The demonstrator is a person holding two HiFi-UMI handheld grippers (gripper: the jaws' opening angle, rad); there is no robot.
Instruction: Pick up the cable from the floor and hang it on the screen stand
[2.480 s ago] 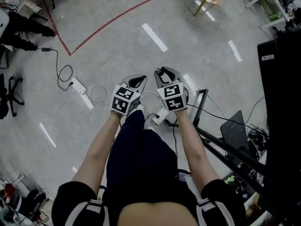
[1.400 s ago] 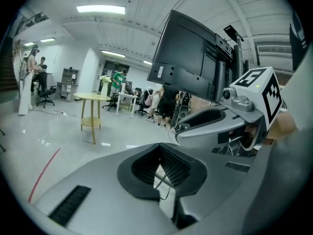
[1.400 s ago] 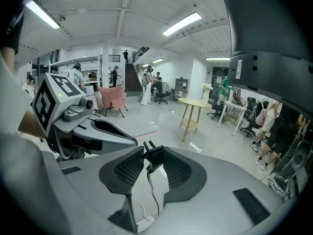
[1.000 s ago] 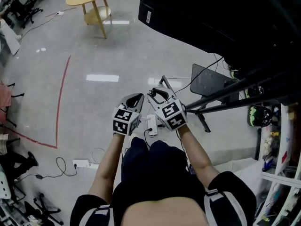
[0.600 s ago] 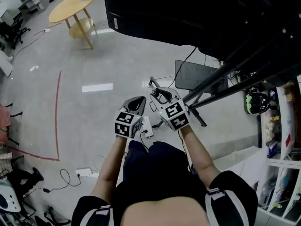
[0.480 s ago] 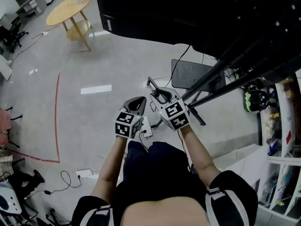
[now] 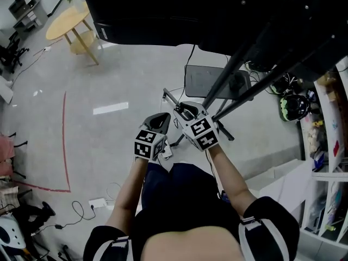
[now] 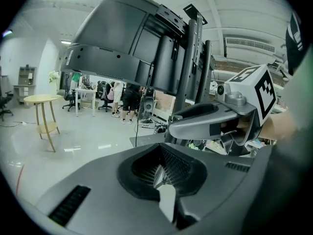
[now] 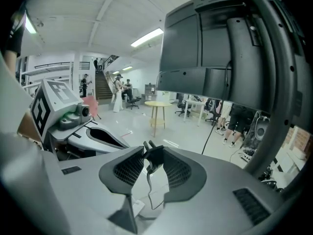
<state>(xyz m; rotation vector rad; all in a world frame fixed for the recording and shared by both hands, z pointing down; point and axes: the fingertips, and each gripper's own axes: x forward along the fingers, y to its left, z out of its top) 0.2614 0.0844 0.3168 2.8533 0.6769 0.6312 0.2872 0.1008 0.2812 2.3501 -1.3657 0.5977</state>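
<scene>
The cable is white, with a black plug (image 9: pixel 150 161) at one end and a white power strip (image 7: pixel 165 149) dangling below my hands. My right gripper (image 7: pixel 184 111) (image 9: pixel 149 164) is shut on the plug, whose two prongs stick up between the pads. Beside it, my left gripper (image 7: pixel 160 119) (image 8: pixel 159 174) is shut on a thin white stretch of the cable (image 8: pixel 165 199). Both are held side by side at waist height, just before the black screen stand (image 7: pixel 235 64). Its poles slant up to the big dark screen (image 7: pixel 179 10) (image 8: pixel 122 48) overhead.
The stand's dark base plate (image 7: pixel 209 81) lies on the grey floor behind the grippers. A round wooden table (image 7: pixel 65 23) stands far left, by a red tape line (image 7: pixel 64 140). Another power strip with black cable (image 7: pixel 98 204) lies lower left. A helmet (image 7: pixel 293 106) and shelves (image 7: pixel 331 145) are right.
Both grippers, still side by side and holding the cable, have come closer to the stand. The screen and poles now fill more of the top; the table has slid left.
</scene>
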